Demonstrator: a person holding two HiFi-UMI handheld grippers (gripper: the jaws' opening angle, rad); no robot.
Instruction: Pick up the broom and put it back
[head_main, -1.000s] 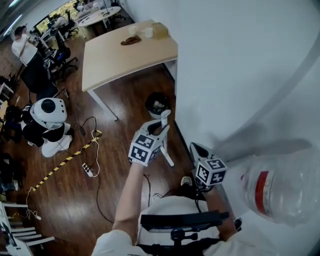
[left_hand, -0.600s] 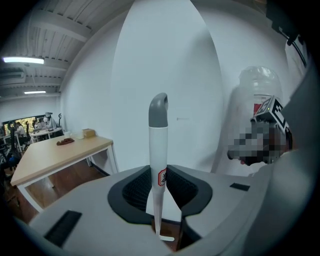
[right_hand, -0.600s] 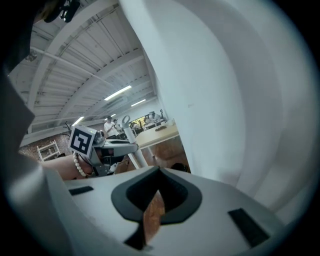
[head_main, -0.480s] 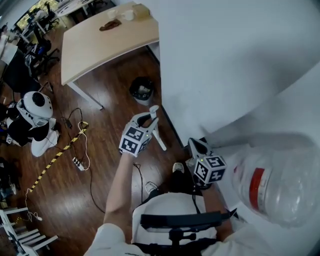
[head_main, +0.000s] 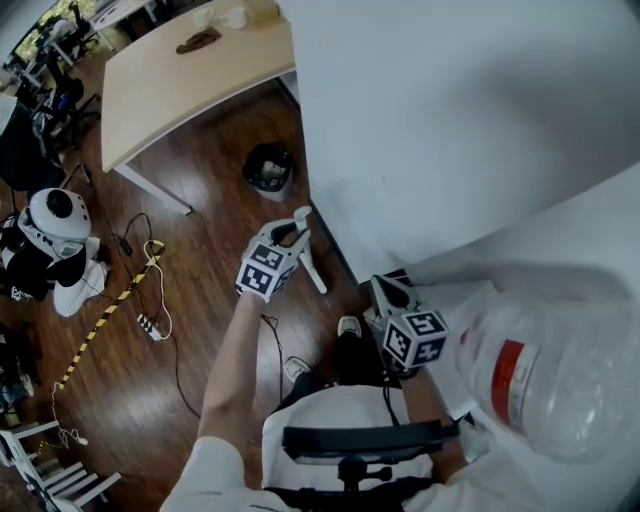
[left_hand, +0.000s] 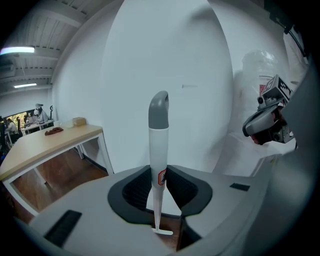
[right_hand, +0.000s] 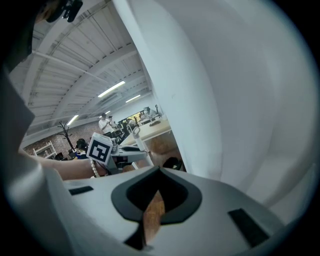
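Observation:
The broom shows as a white handle (left_hand: 158, 150) with a grey cap (left_hand: 158, 110), standing upright between the pads of my left gripper (left_hand: 159, 186), which is shut on it. In the head view the left gripper (head_main: 290, 236) holds the handle (head_main: 317, 278) just in front of the white wall's base. The broom's head is hidden. My right gripper (head_main: 386, 292) hangs lower and to the right, beside the person's legs. Its pads (right_hand: 159, 172) meet with nothing between them. Each gripper appears in the other's view: the left gripper (right_hand: 120, 155) and the right gripper (left_hand: 267, 122).
A curved white wall (head_main: 450, 120) fills the right side. A black bin (head_main: 268, 168) stands at its foot beside a light wooden table (head_main: 180, 90). Cables and a power strip (head_main: 150, 325) lie on the wood floor, with a black-and-white figure (head_main: 55, 235) at left. A large clear jug (head_main: 545, 375) sits at right.
My left gripper has come down with the broom handle still in it, staying close to the wall. The right gripper has dropped a little too.

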